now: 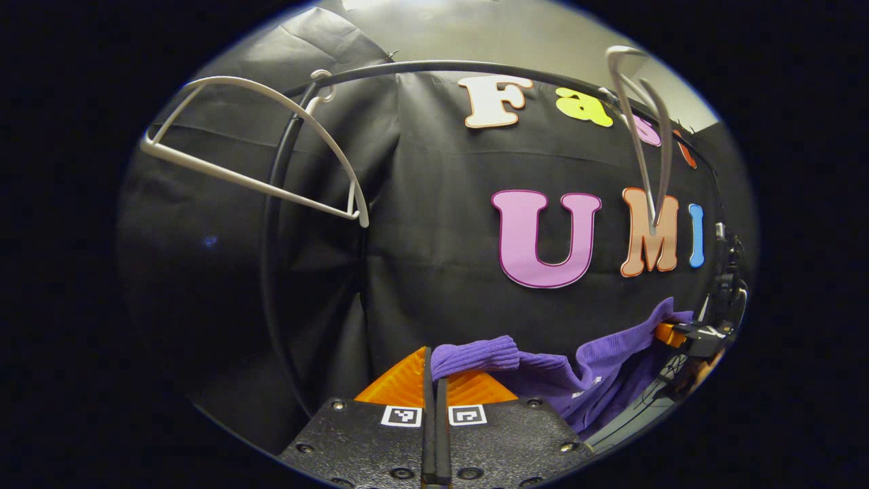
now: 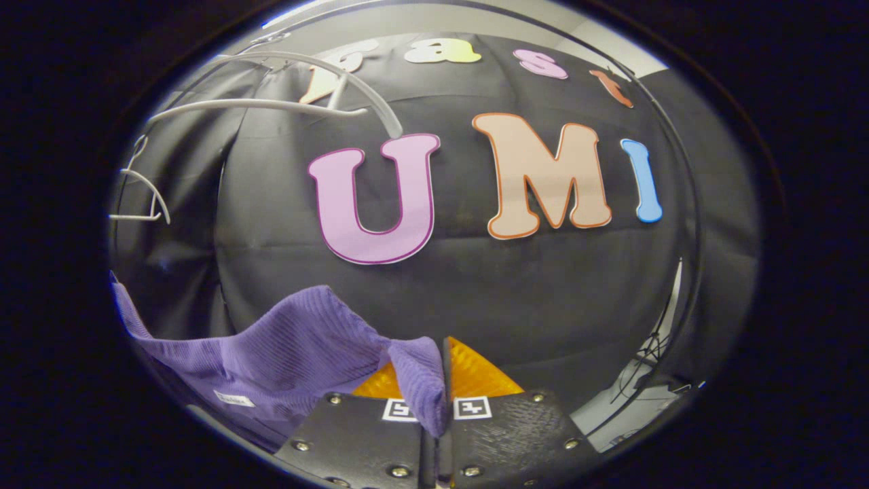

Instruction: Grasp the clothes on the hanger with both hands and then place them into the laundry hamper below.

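Between both tools (image 1: pixel 434 380) (image 2: pixel 445 370) hangs purple clothing (image 2: pixel 299 343), small label unreadable.

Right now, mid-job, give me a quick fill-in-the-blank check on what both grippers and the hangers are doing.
1. The garment clamped by both grippers is ____ in colour.
2. The left gripper is ____ on the garment's edge.
3. The white hanger on the black rail carries ____ clothing.
4. The cloth stretches from the right gripper toward the view's ____ side.

Missing words: purple; shut; no; left
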The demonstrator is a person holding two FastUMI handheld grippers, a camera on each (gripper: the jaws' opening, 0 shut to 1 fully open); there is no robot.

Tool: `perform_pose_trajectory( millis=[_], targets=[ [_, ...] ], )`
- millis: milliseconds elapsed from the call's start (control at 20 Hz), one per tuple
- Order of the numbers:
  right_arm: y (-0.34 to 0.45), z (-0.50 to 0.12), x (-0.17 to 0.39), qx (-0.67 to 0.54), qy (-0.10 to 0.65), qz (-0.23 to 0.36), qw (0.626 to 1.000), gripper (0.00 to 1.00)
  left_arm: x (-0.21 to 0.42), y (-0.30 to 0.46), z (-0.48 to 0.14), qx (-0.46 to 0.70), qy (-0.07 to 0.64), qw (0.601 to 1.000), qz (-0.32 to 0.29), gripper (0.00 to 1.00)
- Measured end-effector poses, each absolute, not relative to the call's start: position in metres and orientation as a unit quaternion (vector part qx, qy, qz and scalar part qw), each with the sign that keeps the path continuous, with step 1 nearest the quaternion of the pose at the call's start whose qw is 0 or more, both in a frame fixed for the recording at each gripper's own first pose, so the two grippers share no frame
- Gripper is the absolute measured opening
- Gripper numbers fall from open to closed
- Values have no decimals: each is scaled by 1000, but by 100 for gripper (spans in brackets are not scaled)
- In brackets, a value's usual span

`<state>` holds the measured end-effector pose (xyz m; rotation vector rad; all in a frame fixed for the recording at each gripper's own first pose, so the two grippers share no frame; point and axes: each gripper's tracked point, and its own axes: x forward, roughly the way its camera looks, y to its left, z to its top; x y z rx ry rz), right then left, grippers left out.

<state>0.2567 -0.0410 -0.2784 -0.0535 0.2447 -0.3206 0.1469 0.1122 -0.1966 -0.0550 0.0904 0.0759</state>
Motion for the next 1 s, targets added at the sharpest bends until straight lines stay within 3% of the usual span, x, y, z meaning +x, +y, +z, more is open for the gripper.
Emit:
perform_pose_trajectory(
  millis=[350,1000],
  targets=[
    [12,-259,205,-25,102,-132,986,5,121,90,-210,-27,57,998,28,0],
    [63,-132,145,-2,24,-85,996,5,92,15,-126,-47,-9,998,-29,0]
  ],
)
